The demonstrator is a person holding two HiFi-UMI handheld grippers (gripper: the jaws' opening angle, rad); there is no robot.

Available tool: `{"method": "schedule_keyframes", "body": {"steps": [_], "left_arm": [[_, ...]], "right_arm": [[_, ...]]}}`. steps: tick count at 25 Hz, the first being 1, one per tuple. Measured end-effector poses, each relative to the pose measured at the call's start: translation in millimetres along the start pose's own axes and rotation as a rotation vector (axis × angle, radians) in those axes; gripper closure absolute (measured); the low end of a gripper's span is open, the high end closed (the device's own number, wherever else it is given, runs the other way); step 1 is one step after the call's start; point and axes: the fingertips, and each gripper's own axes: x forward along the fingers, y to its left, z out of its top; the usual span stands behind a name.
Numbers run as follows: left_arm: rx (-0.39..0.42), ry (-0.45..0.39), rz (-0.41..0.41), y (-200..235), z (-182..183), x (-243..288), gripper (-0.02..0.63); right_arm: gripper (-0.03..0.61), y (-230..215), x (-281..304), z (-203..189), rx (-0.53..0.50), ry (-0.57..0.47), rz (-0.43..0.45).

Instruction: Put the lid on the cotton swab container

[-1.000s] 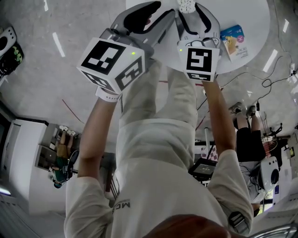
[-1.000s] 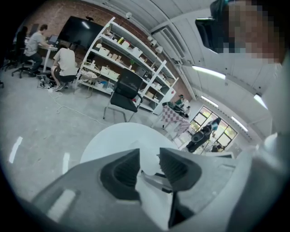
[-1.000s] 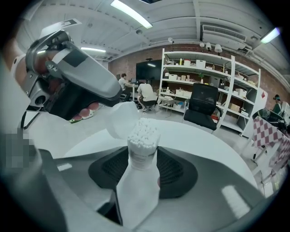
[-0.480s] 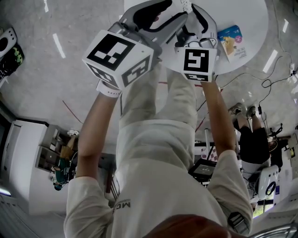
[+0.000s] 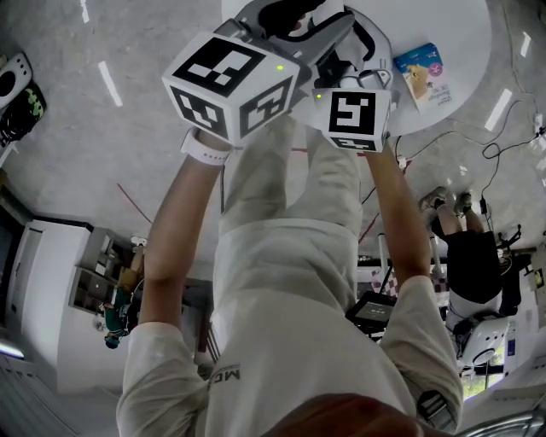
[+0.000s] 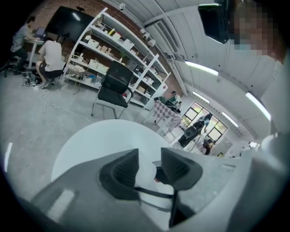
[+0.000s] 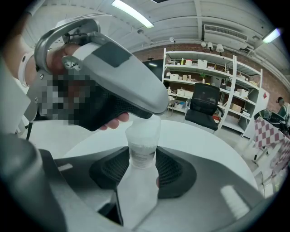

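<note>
The clear cotton swab container (image 7: 144, 145) stands upright between the pads of my right gripper (image 7: 142, 167), which is shut on its lower half. The grey body of my left gripper (image 7: 118, 68) hangs directly over the container's top and hides the rim, so I cannot tell how the lid sits. In the left gripper view my left gripper (image 6: 149, 165) has its jaws apart and closing slightly. A pale clear shape shows between them, and the pads do not visibly press on it. In the head view both grippers meet over the white round table (image 5: 452, 26).
A blue and white packet (image 5: 424, 75) lies on the table to the right of the grippers. An office chair (image 7: 204, 108) and shelving (image 7: 213, 77) stand beyond the table. People sit at desks farther off.
My left gripper has moved right and forward until it overlaps the right gripper above the table. The right gripper has shifted slightly left.
</note>
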Motion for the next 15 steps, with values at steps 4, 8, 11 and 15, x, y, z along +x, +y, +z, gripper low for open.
{"method": "schedule_keyframes", "body": {"steps": [4,8,11,15], "left_arm": [[-0.024,0.005,0.06,13.1,-0.1,2.9,0.549],[0.002,0.038,0.127,27.9,2.0,1.5,0.617],[0.043,0.06,0.155,30.4,4.8,3.2,0.617],[0.071,0.063,0.172,29.9,4.8,3.3,0.617]], "right_arm": [[0.397,-1.0,0.3,0.1,0.01,0.001,-0.004],[0.399,-0.8,0.3,-0.7,0.017,0.003,-0.007],[0.399,-1.0,0.1,-1.0,0.018,0.006,-0.008],[0.399,-0.7,0.3,0.7,0.015,0.008,-0.01]]}}
